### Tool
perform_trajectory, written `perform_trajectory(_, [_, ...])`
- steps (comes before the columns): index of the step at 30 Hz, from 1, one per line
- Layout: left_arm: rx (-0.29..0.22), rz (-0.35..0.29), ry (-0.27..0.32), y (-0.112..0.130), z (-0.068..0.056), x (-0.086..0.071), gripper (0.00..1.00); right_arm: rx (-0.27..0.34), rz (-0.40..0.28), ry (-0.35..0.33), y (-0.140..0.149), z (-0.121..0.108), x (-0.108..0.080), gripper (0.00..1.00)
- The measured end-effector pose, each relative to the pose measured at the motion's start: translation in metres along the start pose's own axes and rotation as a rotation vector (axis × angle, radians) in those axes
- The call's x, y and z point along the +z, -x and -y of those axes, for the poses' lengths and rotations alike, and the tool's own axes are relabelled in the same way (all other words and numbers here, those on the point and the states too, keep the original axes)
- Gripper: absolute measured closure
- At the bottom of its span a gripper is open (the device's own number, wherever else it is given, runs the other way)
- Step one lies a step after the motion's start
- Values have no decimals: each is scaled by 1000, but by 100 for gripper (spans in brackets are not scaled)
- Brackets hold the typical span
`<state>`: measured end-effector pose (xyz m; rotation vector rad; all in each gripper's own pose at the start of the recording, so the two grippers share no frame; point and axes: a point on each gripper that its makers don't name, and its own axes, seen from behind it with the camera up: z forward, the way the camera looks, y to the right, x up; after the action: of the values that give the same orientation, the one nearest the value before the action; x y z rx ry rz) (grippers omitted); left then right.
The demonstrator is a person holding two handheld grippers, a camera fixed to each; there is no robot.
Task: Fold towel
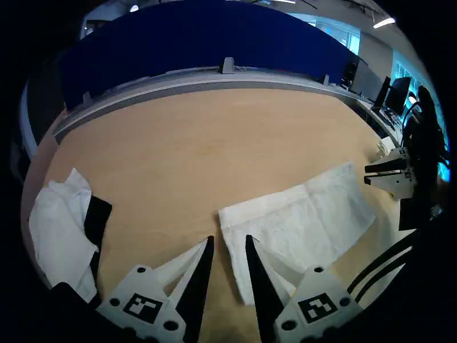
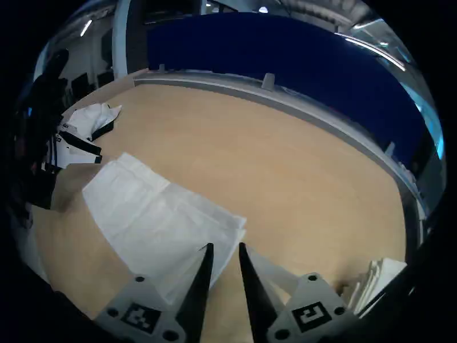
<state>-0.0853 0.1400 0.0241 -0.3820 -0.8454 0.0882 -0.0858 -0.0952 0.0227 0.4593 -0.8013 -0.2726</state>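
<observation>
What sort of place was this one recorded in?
Most likely an open-plan office: a long wooden desk backed by a blue partition screen, monitors on a neighbouring desk, and strip lights overhead.

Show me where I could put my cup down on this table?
The biggest bare stretch of table runs between the flat towel and the blue divider. It is crowded by the heap of cloths at one end and the folded stack at the other.
</observation>
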Motion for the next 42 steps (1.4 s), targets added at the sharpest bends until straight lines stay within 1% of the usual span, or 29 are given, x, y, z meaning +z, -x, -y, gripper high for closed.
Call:
perform_trajectory(1, [-2, 0, 1, 0, 0, -1, 56, 4, -3, 7, -1, -2, -1, 43])
perform_trajectory(3, [-8, -1, 3, 0, 1, -3, 41, 11, -8, 16, -2, -4, -2, 25])
perform_trajectory(4, [-12, -1, 5, 0, 1, -4, 37, 14, -10, 18, -2, -5, -2, 17])
perform_trajectory(7, [-22, 1, 8, 1, 1, -4, 22, 24, -13, 18, -2, -5, -3, 4])
perform_trajectory(8, [-24, 2, 8, 2, 2, -4, 19, 27, -13, 18, -2, -6, -4, 3])
perform_trajectory(13, [-19, 0, 1, 1, 4, -5, 10, 36, -16, 17, -1, -4, -7, 3])
perform_trajectory(15, [-14, -2, 0, 0, 4, -6, 9, 34, -15, 18, 0, -4, -9, 3])
perform_trajectory(20, [-11, -7, -2, -2, 3, -9, 9, 25, -13, 15, 2, 0, -15, 3])
perform_trajectory(27, [-14, -8, -1, 0, 2, -16, 9, 27, -10, 11, 8, 5, -21, 3])
perform_trajectory(35, [-5, -4, -7, 11, 1, -27, 9, 31, -4, 12, 18, 10, -30, 3])
perform_trajectory(42, [-10, 3, -6, 25, -2, -37, 9, 39, 0, 15, 28, 15, -40, 3])
